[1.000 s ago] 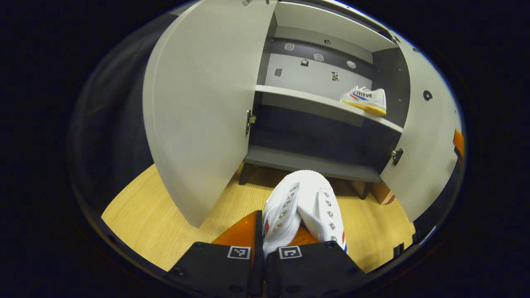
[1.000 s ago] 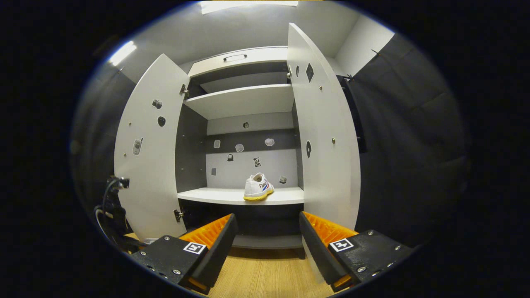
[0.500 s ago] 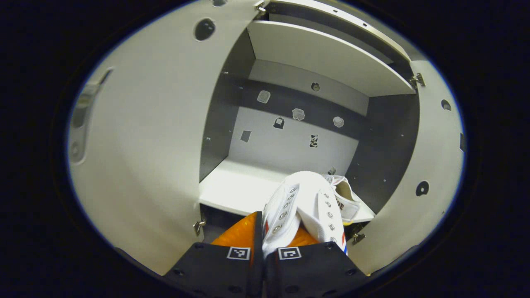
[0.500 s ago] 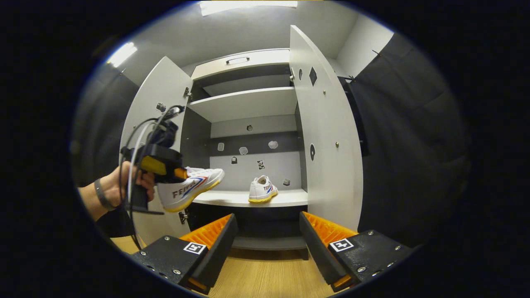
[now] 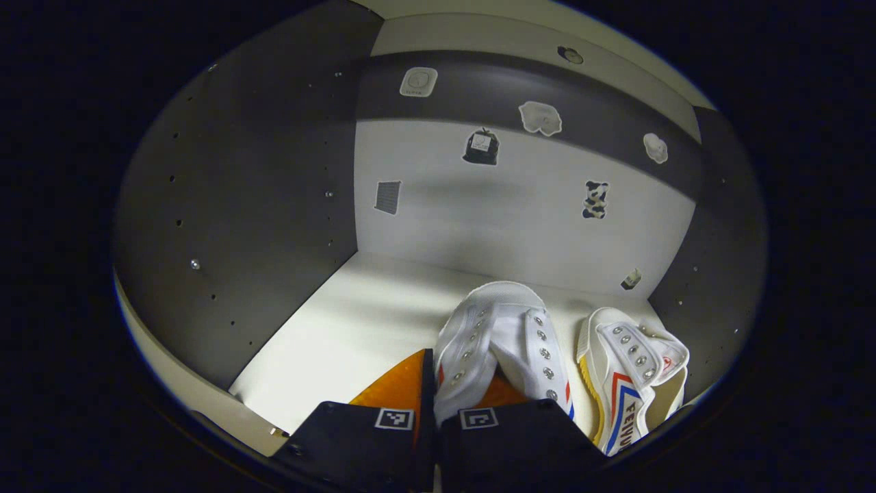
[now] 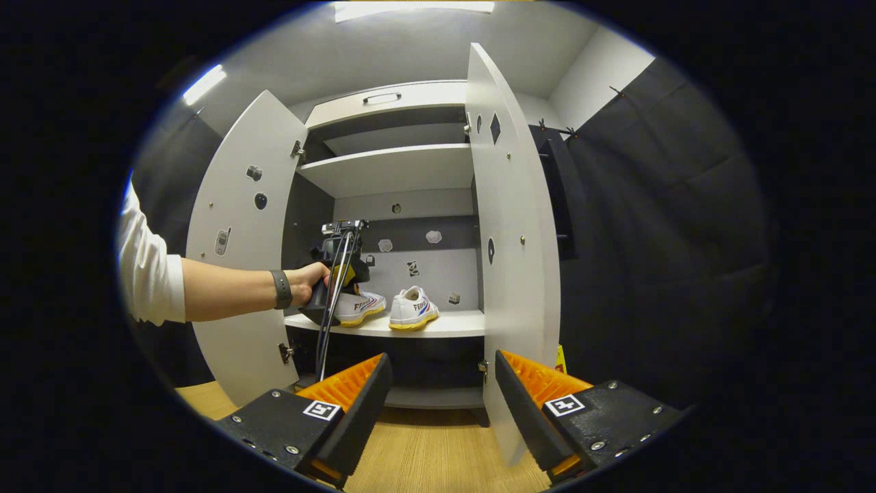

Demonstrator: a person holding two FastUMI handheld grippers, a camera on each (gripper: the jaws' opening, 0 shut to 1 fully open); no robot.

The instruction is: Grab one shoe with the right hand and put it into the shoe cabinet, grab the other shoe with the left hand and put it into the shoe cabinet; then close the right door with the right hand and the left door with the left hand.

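Observation:
In the left gripper view my left gripper (image 5: pixel 435 394) is shut on a white shoe (image 5: pixel 503 342), holding it over the cabinet's middle shelf (image 5: pixel 356 329). The other white shoe (image 5: pixel 629 373), with red and blue stripes and a yellow sole, lies on that shelf just to its right. In the right gripper view my right gripper (image 6: pixel 441 390) stands open with nothing in it, back from the cabinet. There the left gripper (image 6: pixel 339 274) and a hand reach into the cabinet, with the held shoe (image 6: pixel 359 306) beside the resting shoe (image 6: pixel 413 309). Both doors, the left door (image 6: pixel 236 274) and the right door (image 6: pixel 510 239), stand open.
The cabinet has an upper shelf (image 6: pixel 393 168) and a low bottom shelf (image 6: pixel 428 396). Stickers dot its back wall (image 5: pixel 506 205). A wooden floor (image 6: pixel 438 455) lies in front. A person's arm in a white sleeve (image 6: pixel 147 263) reaches in from the left.
My left gripper has carried its shoe forward into the cabinet, over the middle shelf beside the other shoe. The right gripper has stayed almost still and open.

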